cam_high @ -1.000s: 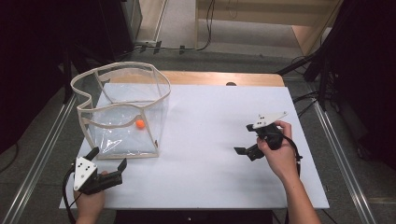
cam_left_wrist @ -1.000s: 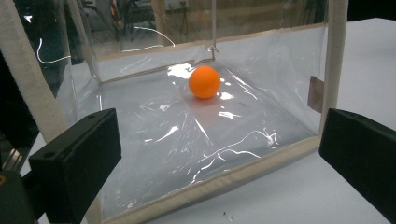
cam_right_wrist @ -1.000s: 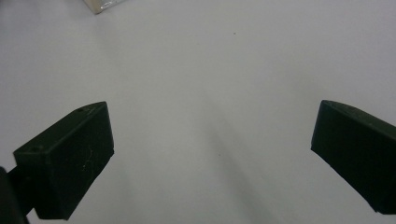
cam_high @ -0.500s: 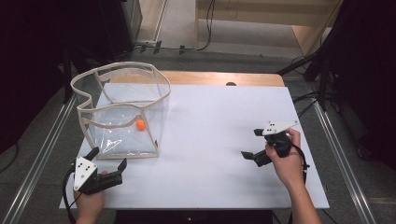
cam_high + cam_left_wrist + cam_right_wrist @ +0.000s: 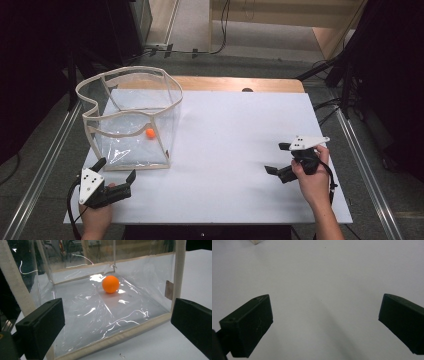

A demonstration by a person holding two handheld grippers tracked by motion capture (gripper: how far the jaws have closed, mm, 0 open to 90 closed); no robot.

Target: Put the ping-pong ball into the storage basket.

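The bin [image 5: 131, 122] has walls of clear, glossy plastic film, creased and catching highlights, edged with matt cream cloth binding. Inside it, the ball [image 5: 110, 284] looks smooth, matt orange plastic. The worktop [image 5: 240, 150] around the bin is covered in a smooth, matt white sheet; beyond the bin's far side a strip of bare wood shows. The left tongs [image 5: 117, 330] have matt black plastic jaws.

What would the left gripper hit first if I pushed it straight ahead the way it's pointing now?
Most likely the near clear wall of the transparent bag, above its cream bottom hem. The left gripper is open and aimed at that side; the orange ball lies farther back inside, behind the plastic. Exact gap is hard to judge.
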